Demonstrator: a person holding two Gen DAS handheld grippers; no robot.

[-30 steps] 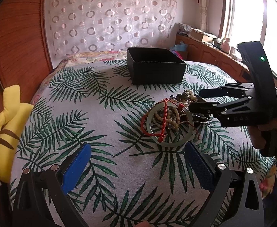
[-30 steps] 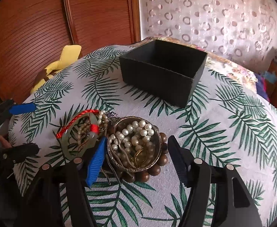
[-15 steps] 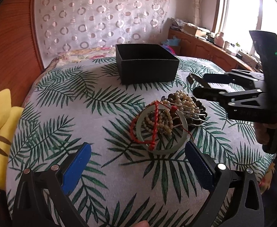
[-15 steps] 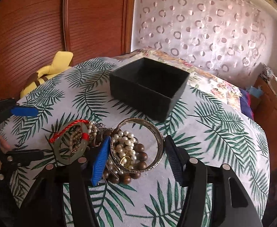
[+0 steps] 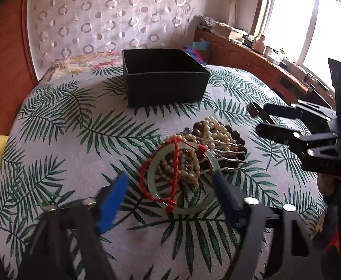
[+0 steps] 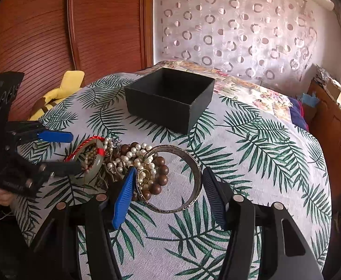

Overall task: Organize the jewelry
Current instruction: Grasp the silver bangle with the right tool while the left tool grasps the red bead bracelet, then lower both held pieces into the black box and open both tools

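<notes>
The left wrist view looks low and close across the jewelry pile (image 5: 193, 156) toward the black box (image 5: 163, 79) and a window at right. The right wrist view faces the same pile (image 6: 128, 161) and box (image 6: 170, 98) from the opposite flank, toward wooden panelling. Each view catches the other gripper

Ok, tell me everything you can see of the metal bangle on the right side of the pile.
The bangle is a wide, dull silver-toned band with engraved patterning on its outer face, apparently metal. It lies tilted on the leaf-print cloth: its left side rests on the pearls and brown beads, and its right side is on the cloth. The right gripper is open, one finger on each side of it. Whether the fingers touch it is unclear.
</notes>
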